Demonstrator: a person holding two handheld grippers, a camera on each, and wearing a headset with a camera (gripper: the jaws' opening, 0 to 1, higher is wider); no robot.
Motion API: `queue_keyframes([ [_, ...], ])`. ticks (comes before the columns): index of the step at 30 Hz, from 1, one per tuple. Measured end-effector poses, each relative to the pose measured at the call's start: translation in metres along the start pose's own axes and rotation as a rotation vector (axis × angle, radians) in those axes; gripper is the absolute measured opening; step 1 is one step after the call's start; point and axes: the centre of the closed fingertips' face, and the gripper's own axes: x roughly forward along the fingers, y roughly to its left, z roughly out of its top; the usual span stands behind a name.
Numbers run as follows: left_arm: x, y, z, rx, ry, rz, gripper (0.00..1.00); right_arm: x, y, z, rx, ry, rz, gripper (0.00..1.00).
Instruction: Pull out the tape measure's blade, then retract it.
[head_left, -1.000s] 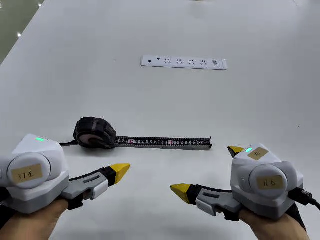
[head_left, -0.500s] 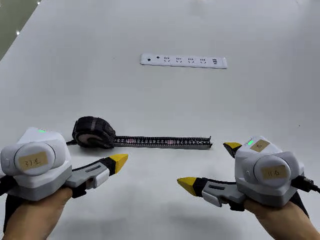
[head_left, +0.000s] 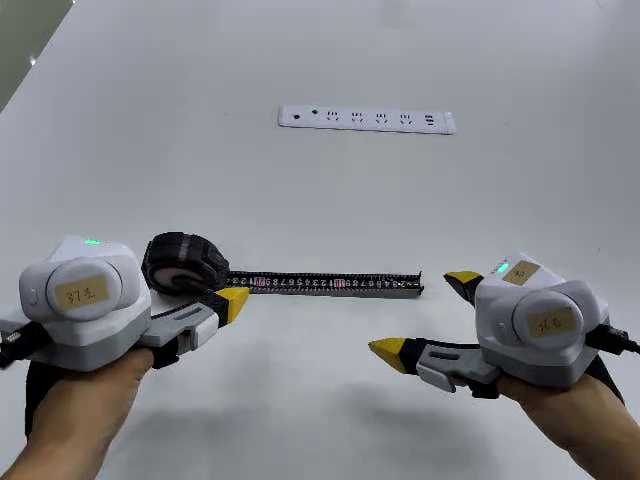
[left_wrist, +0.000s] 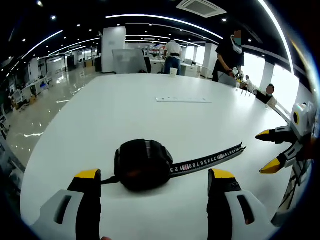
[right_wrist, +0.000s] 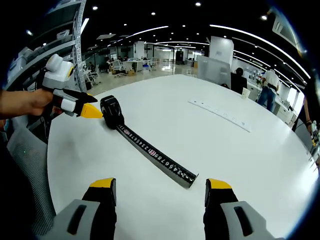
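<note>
The white bench (head_left: 480, 200) carries a power strip (head_left: 366, 120) far out and, nearer, the tape (head_left: 185, 263): a black case lying on its side, with its blade (head_left: 330, 284) drawn out flat along the bench toward the right. The left gripper (left_wrist: 154, 175) is at the case. Its fingers (left_wrist: 87, 176) are spread wide. In the left gripper view the case lies between them, just past their yellow tips, with a gap on each side. In the head view one tip sits just beside the case where the blade leaves it. The right gripper (head_left: 424, 313) hangs near the blade's free end, its fingers (right_wrist: 218, 185) also spread, the end lying ahead of them and apart from both.
</note>
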Motion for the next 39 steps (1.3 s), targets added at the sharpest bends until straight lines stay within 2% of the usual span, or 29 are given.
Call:
queue_keyframes([
  [10,0.009,0.008,-0.004,-0.025,0.034,0.037,0.79,0.009,-0.01,-0.003,-0.056,0.036,0.03,0.66],
  [14,0.013,0.011,-0.006,-0.043,0.054,0.042,0.77,0.013,-0.012,-0.004,-0.098,0.062,0.066,0.6],
  [19,0.017,0.012,-0.002,-0.073,0.051,0.041,0.77,0.017,-0.02,-0.003,-0.136,0.082,0.086,0.58],
  [27,0.021,0.015,0.003,-0.079,0.064,0.052,0.75,0.024,-0.023,-0.009,-0.187,0.127,0.146,0.51],
  [39,0.031,0.017,0.003,-0.085,0.089,0.069,0.73,0.035,-0.033,-0.011,-0.264,0.166,0.188,0.4],
])
